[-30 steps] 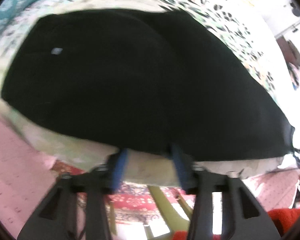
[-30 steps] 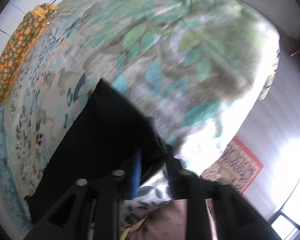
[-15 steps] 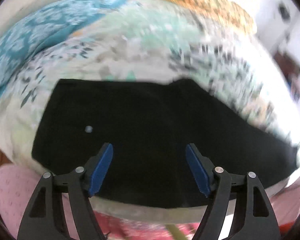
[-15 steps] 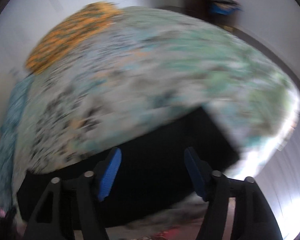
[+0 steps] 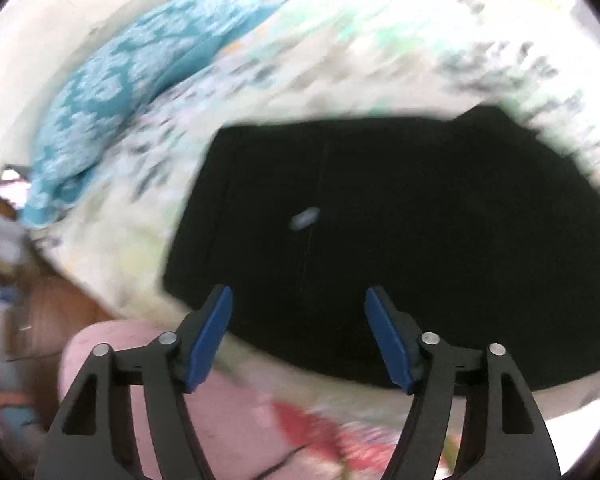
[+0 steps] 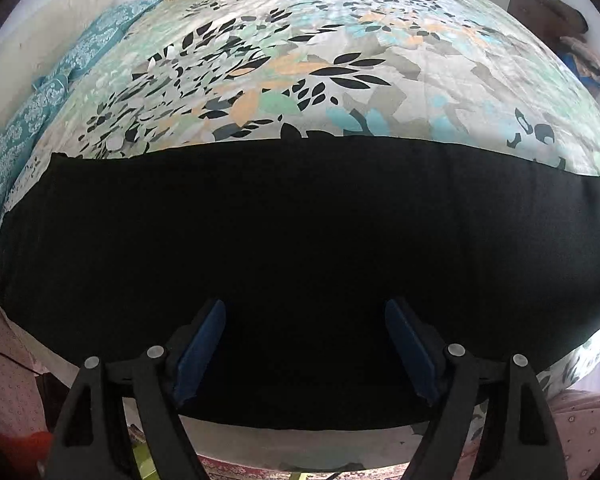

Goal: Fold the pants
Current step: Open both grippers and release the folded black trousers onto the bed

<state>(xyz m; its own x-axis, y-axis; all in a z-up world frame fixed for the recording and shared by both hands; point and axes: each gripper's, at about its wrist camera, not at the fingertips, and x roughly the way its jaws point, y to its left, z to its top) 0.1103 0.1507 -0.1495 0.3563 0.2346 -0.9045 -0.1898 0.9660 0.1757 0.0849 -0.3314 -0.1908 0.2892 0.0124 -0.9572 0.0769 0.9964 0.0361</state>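
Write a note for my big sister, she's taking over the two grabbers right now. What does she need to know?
Left gripper: open, holding nothing, above the near edge of the black pants.
Right gripper: open, holding nothing, above the near middle of the pants.
Pants: lying flat in one long strip across the leaf-print bedspread, close to the near edge of the bed. A small pale tag shows on top in the left wrist view.
Done: they look folded lengthwise, one leg over the other.
Left: probably fold the strip end to end into a shorter stack, then smooth it.
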